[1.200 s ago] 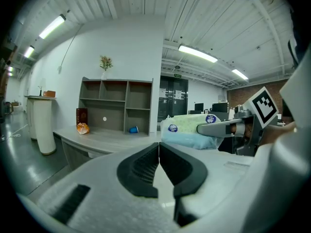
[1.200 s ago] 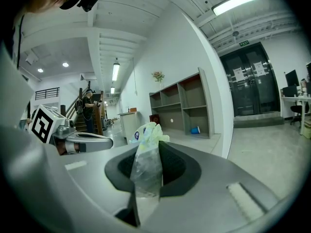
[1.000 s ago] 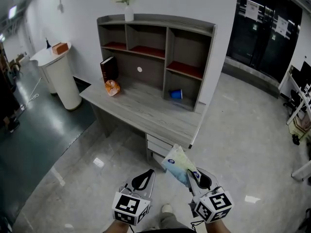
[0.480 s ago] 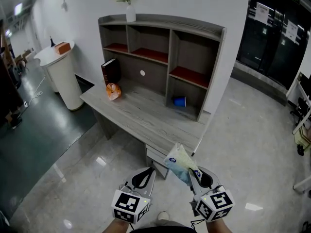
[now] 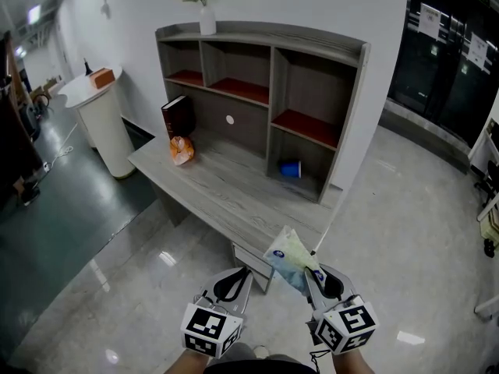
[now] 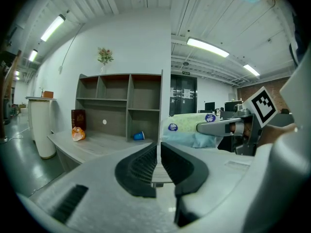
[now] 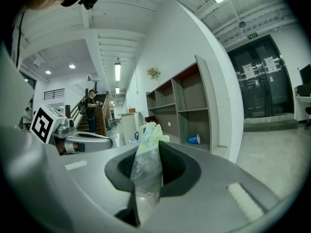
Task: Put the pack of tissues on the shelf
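Note:
The pack of tissues (image 5: 290,259), pale green and clear plastic with a blue round label, sticks up from my right gripper (image 5: 316,275), which is shut on its plastic end (image 7: 145,165). The left gripper view shows the pack (image 6: 190,126) to the right. My left gripper (image 5: 228,285) is beside it, shut and holding nothing; its jaws (image 6: 159,163) nearly touch. The grey shelf (image 5: 261,92) with red-lined compartments stands on the desk (image 5: 222,187) ahead, above both grippers.
On the desk are a dark book (image 5: 178,117), an orange bag (image 5: 181,149) and a blue cup (image 5: 290,169) on its side in the lower right compartment. A vase of flowers (image 5: 206,14) tops the shelf. A white round stand (image 5: 97,119) is at left.
The view has come closer to the desk; the shelf looks larger and nearer. Both grippers hold the same pose, with the pack still in the right one.

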A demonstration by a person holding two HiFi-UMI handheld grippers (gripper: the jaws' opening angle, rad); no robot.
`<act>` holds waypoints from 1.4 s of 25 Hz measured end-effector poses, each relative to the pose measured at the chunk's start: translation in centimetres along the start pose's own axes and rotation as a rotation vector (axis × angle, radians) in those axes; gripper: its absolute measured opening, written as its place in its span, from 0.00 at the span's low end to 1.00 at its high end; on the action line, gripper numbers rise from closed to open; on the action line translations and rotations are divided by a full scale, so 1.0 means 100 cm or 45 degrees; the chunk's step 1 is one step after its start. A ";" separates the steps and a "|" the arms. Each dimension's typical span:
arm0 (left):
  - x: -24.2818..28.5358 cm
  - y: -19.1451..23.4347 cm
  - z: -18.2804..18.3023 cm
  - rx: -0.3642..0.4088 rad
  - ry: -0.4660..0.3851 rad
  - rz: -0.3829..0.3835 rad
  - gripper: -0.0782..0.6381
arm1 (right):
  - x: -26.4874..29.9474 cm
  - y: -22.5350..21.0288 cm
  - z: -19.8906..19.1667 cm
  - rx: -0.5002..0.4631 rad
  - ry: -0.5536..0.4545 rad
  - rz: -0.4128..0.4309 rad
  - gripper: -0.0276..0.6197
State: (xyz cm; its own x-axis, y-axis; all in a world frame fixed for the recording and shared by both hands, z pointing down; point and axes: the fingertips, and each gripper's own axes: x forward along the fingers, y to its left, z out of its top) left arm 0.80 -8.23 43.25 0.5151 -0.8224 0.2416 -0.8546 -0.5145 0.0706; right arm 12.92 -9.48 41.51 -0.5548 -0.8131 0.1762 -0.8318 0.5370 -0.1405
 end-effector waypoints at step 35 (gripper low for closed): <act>0.159 0.118 0.079 0.050 -0.003 -0.239 0.16 | 0.156 -0.083 0.086 0.024 -0.066 -0.194 0.13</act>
State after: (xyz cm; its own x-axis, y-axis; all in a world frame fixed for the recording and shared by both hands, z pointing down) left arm -0.54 -29.29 40.25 0.6652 -0.7117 0.2257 -0.7404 -0.6679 0.0761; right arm 11.31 -28.58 37.10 -0.4203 -0.8956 0.1461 -0.9053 0.4029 -0.1345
